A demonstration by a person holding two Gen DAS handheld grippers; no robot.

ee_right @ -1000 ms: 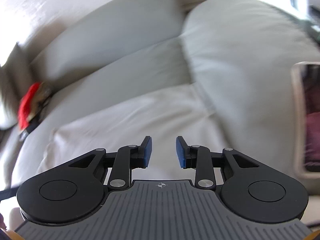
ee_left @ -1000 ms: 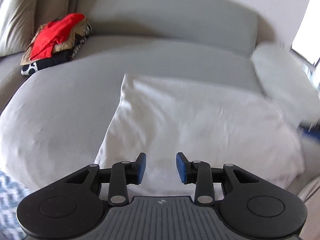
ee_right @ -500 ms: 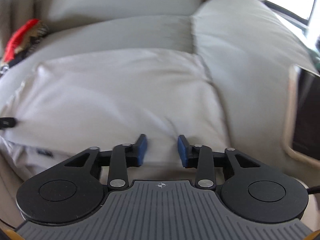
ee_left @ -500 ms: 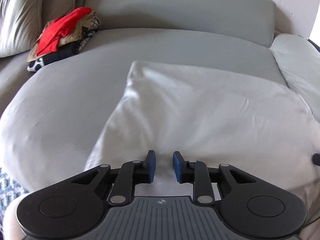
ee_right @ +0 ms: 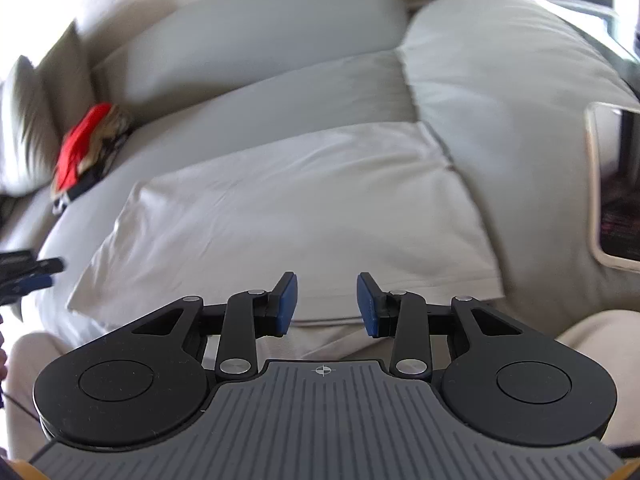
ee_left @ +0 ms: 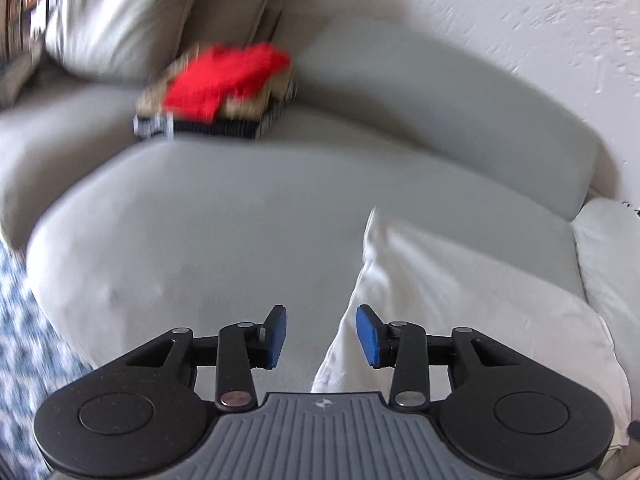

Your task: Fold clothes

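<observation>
- White cloth is lying flat as a smooth folded rectangle on the grey sofa, faintly creased.
- Left gripper and right gripper are hovering wide, holding nothing, at its near edge.

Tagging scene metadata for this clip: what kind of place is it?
Most likely a home living room. A light grey sofa with loose back cushions fills both views, a patterned blue rug shows at its foot, and a pile of folded clothes sits on the seat near the white cloth.
</observation>
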